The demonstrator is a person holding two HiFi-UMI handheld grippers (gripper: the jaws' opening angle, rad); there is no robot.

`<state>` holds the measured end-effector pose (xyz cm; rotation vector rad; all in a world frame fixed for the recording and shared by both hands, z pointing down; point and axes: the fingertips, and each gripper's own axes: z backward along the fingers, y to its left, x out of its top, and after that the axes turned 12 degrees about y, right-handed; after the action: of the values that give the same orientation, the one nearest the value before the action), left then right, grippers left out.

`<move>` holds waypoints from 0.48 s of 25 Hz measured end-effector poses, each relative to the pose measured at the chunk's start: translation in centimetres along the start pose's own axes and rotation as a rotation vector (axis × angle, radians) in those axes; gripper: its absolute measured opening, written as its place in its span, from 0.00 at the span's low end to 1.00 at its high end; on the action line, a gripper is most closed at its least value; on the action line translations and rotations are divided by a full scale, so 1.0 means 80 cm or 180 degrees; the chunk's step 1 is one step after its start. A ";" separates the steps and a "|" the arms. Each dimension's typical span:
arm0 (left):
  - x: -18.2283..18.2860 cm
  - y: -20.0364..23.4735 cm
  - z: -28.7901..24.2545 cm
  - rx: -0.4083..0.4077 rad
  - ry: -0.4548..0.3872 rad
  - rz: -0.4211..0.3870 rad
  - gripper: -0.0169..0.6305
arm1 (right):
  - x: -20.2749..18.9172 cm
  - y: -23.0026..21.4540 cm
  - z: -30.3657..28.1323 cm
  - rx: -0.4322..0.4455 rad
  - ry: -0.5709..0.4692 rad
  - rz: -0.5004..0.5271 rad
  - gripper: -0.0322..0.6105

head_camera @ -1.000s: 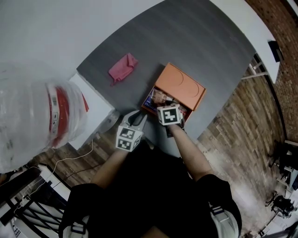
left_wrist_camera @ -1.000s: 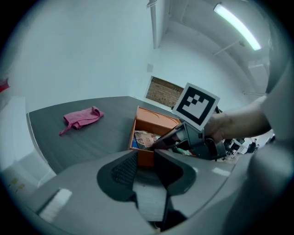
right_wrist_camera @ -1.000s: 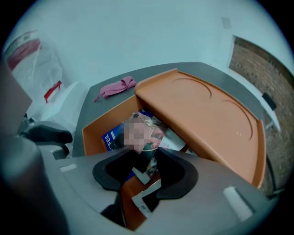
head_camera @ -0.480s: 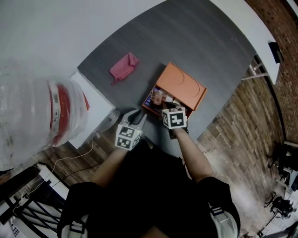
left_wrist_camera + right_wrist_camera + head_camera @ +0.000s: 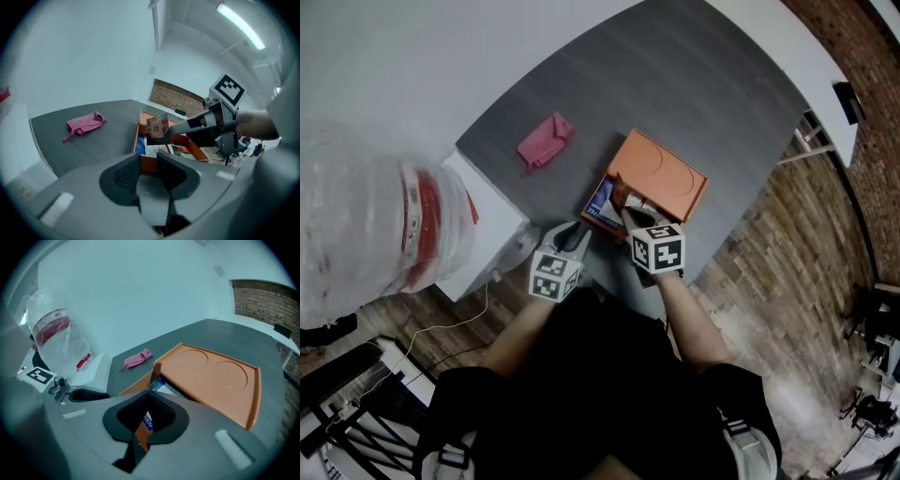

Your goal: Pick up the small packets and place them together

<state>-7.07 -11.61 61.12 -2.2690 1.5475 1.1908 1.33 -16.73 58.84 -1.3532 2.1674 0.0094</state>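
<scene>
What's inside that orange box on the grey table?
Several small printed packets, blue, white and red, lie in the open part of the orange box. Its lid covers the rest, so anything under it is hidden.

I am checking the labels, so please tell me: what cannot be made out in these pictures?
1. Print on the packet: right gripper view, the right claw covers most.
2. The other packets in the orange box: head view, lid and claw hide most.
3. Contents of the plastic bag: head view, blurred, cut by left edge.
</scene>
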 end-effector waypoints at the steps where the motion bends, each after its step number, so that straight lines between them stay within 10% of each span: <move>1: 0.002 0.000 0.001 0.0005 -0.0005 -0.0016 0.19 | 0.004 0.003 0.006 0.0026 -0.0054 0.0010 0.05; 12: 0.033 -0.006 0.004 0.0011 -0.0067 -0.0201 0.18 | 0.060 -0.019 0.055 0.0120 -0.0665 -0.0004 0.05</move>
<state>-6.42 -13.11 59.02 -2.2776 1.4581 1.1908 3.07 -20.11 53.36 -1.2730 1.9828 0.1046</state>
